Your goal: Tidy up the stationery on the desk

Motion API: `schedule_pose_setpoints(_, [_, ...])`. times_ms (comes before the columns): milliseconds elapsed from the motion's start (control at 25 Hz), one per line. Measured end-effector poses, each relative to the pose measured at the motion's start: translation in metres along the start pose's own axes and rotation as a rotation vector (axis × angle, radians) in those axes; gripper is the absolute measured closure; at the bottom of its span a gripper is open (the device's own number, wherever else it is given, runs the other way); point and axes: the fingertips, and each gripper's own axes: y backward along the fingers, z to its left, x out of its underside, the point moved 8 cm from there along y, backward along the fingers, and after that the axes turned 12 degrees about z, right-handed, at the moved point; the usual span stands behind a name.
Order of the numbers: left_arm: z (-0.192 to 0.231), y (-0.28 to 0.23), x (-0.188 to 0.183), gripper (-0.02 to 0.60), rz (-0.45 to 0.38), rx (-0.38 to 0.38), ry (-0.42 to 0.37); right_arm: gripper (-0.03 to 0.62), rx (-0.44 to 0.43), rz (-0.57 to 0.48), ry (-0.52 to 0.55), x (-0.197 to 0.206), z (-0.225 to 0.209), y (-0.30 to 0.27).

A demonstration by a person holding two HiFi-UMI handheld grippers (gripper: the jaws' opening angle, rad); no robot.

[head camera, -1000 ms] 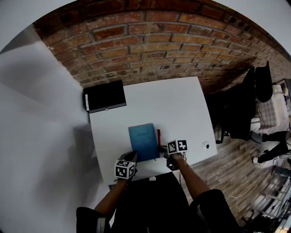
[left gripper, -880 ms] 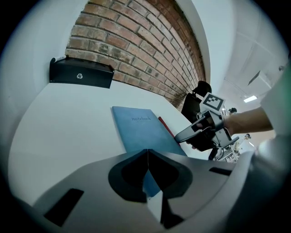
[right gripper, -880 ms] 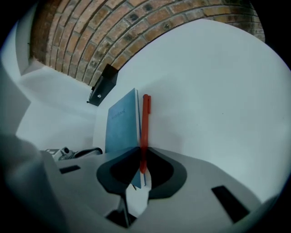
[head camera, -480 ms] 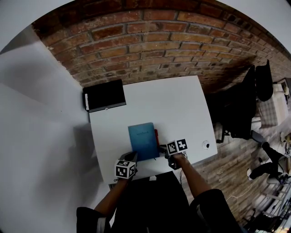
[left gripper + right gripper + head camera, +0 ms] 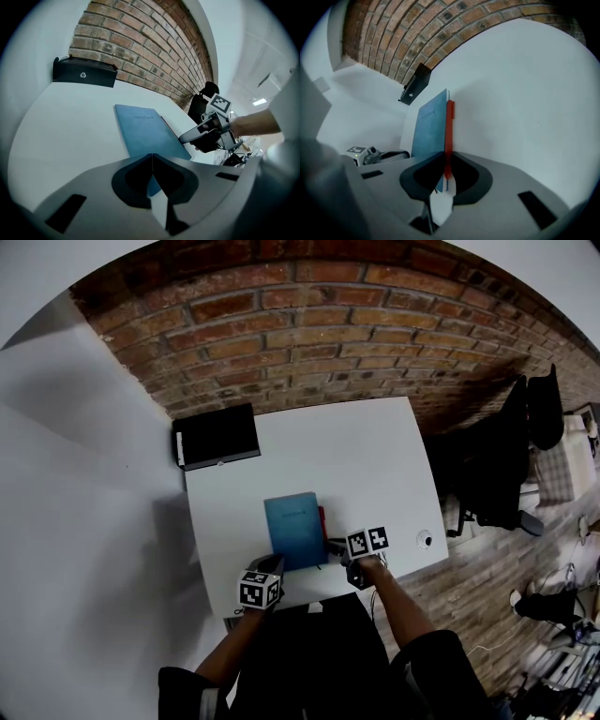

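One red pen [image 5: 449, 131] moved nearer one blue notebook [image 5: 429, 126], seemingly in right tool [image 5: 442, 173].

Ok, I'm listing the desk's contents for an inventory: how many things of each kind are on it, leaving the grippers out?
blue notebook: 1
red pen: 1
black case: 1
small white round object: 1
Total: 4
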Motion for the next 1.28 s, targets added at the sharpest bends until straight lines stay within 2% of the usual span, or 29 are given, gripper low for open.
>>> schedule_pose_setpoints(120, [-0.002,0.000,0.001,0.566,0.003,-0.003,0.000,0.531,0.015,0.002,0.044,0.000,0.001,0.000])
schedule_pose_setpoints(280, [-0.004,-0.001,0.002,0.566,0.004,-0.005,-0.002,0.531,0.010,0.005,0.047,-0.001,0.000,0.000])
schedule_pose_setpoints(760, [-0.007,-0.001,0.004,0.566,0.004,-0.008,0.001,0.520,-0.070,0.016,0.028,-0.005,0.000,0.004])
schedule_pose_setpoints(1080, [-0.013,0.004,-0.002,0.566,-0.038,-0.023,-0.034,0.519,0.015,0.002,0.086,0.003,0.003,0.009])
schedule_pose_setpoints(1280, [-0.019,0.006,-0.007,0.566,-0.081,-0.028,-0.067,0.525,0.093,-0.066,0.121,0.013,0.003,0.016])
